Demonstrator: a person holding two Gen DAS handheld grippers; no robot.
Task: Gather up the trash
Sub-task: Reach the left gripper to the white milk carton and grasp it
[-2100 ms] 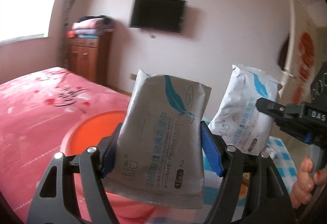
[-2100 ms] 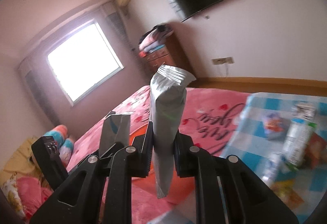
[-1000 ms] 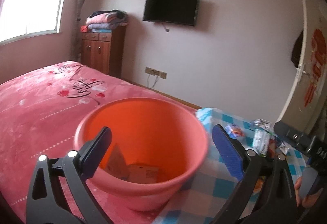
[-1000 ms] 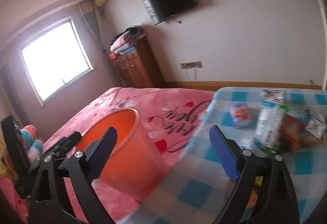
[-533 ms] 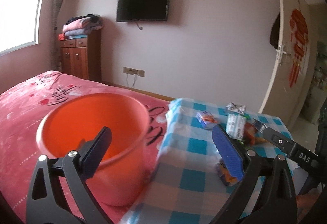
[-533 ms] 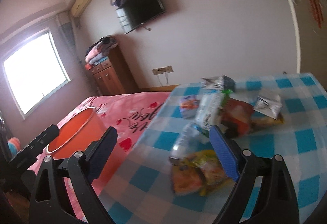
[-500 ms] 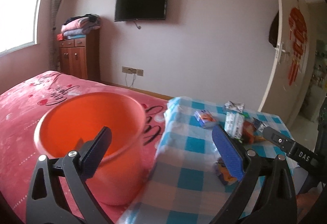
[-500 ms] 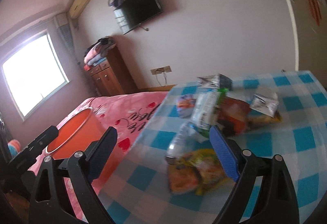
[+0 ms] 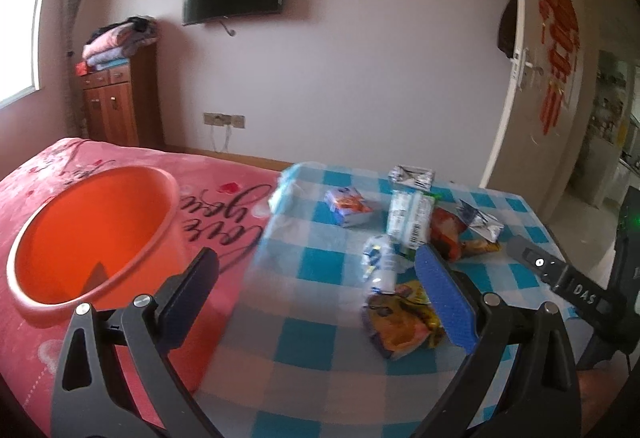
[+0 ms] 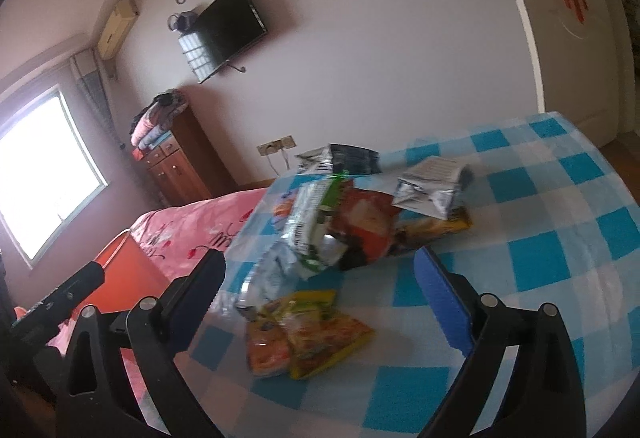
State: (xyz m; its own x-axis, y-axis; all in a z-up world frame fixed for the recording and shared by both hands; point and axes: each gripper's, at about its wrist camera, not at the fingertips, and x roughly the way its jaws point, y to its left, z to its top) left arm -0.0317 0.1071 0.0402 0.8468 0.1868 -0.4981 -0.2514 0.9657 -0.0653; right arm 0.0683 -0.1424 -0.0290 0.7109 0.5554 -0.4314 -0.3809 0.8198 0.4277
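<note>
On blue-check cloth: crinkled yellow-orange snack bag w/ silver wrappers behind; left gripper & right gripper both spread, holding nothing.

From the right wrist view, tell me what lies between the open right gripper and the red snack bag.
In the right wrist view, the yellow-orange snack packet and a crumpled clear plastic bottle lie between the right gripper and the red snack bag.

A blue-checked counter carries crumpled snack wrappers, a yellow packet nearest the right gripper. Left of it, the pink bed bears an orange bucket.
</note>
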